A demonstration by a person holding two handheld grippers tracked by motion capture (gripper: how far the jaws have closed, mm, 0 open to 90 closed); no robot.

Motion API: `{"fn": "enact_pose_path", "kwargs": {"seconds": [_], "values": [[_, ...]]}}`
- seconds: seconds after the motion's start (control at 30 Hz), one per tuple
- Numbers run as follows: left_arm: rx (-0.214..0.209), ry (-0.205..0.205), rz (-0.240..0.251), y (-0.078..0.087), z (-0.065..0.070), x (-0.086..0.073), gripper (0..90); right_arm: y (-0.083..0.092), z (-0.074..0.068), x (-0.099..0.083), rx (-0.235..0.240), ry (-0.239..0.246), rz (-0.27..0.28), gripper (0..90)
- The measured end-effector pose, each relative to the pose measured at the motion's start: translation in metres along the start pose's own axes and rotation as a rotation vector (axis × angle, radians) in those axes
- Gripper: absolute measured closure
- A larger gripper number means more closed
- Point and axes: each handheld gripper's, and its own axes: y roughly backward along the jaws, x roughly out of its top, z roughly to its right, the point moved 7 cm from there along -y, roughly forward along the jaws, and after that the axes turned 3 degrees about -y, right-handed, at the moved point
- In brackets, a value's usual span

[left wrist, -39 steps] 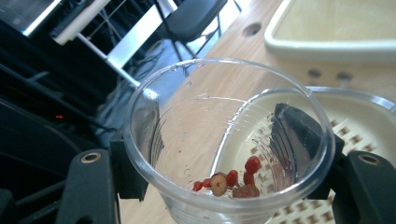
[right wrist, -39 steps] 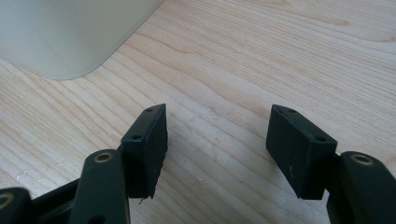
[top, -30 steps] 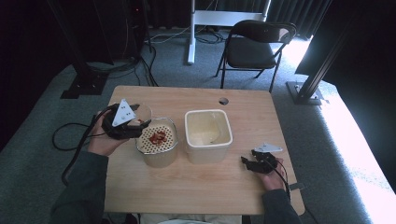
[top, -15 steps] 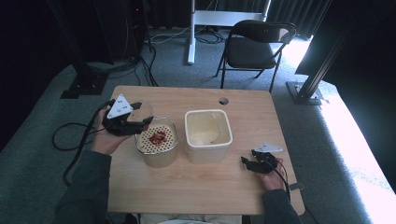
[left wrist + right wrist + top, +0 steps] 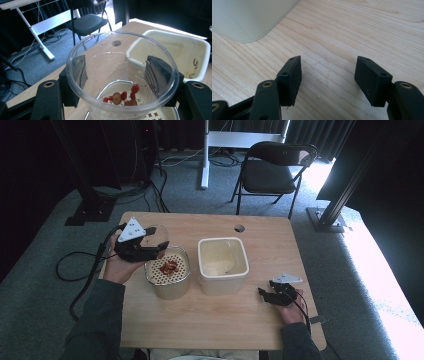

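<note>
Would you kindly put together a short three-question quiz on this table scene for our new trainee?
1. True or false: the left hand-held gripper is shut on the clear plastic cup.
2. What lies in the perforated strainer? A) red pieces B) coins C) nothing
3. Fill in: the right hand-held gripper has its jaws ____ above the bare wooden table, beside the cream tub.

Key: 1 true; 2 A, the red pieces lie in it; 3 open.
</note>
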Motion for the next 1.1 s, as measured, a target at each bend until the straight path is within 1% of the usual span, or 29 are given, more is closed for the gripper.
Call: {"fn": "enact_pose_path", "kwargs": {"seconds": [0.07, 0.13, 0.33, 0.4, 0.43, 0.47, 0.57, 0.63, 0.7, 0.73, 0.8, 0.83, 1.03, 1.07, 1.1], "values": [[-0.005, -0.001, 0.002, -0.003, 0.003, 0.002, 35.0, 0.000, 0.000, 0.000, 0.001, 0.000, 0.000, 37.8], [-0.009, -0.012, -0.001, -0.006, 0.006, 0.006, 35.0, 0.000, 0.000, 0.000, 0.001, 0.001, 0.000, 37.8], [-0.028, -0.013, 0.014, -0.015, 0.014, 0.018, 35.0, 0.000, 0.000, 0.000, 0.001, 0.001, 0.000, 37.8], [-0.033, -0.022, 0.025, -0.018, 0.018, 0.024, 35.0, 0.000, 0.000, 0.000, 0.001, 0.002, 0.000, 37.8], [-0.033, -0.022, 0.025, -0.018, 0.018, 0.024, 34.9, 0.000, 0.000, 0.000, 0.001, 0.002, 0.000, 37.8], [-0.033, -0.035, 0.023, -0.022, 0.022, 0.028, 34.9, 0.000, 0.000, 0.000, 0.001, 0.002, 0.000, 37.8], [-0.051, -0.028, 0.041, -0.028, 0.028, 0.035, 34.9, 0.000, 0.000, 0.000, 0.001, 0.002, 0.000, 37.8], [-0.054, -0.037, 0.040, -0.033, 0.032, 0.039, 34.9, 0.000, 0.000, 0.000, 0.001, 0.002, 0.000, 37.8], [-0.064, -0.037, 0.045, -0.036, 0.035, 0.042, 34.9, 0.000, 0.000, 0.000, 0.001, 0.002, 0.000, 37.8], [-0.068, -0.036, 0.051, -0.038, 0.037, 0.043, 34.8, 0.000, 0.000, 0.000, 0.001, 0.002, 0.000, 37.8], [-0.079, -0.013, 0.072, -0.041, 0.038, 0.046, 34.8, 0.000, 0.000, 0.000, 0.001, 0.003, 0.000, 37.8], [-0.081, -0.005, 0.072, -0.045, 0.039, 0.047, 34.8, 0.000, 0.000, 0.000, 0.001, 0.002, 0.000, 37.8], [-0.096, -0.006, 0.070, -0.053, 0.046, 0.051, 34.5, 0.000, 0.000, 0.000, 0.001, 0.002, -0.001, 37.8], [-0.110, 0.000, 0.078, -0.059, 0.051, 0.055, 34.5, 0.000, 0.000, 0.000, 0.001, 0.003, 0.000, 37.8], [-0.119, 0.004, 0.081, -0.061, 0.052, 0.057, 34.4, 0.000, 0.000, 0.000, 0.001, 0.002, -0.001, 37.8]]}}
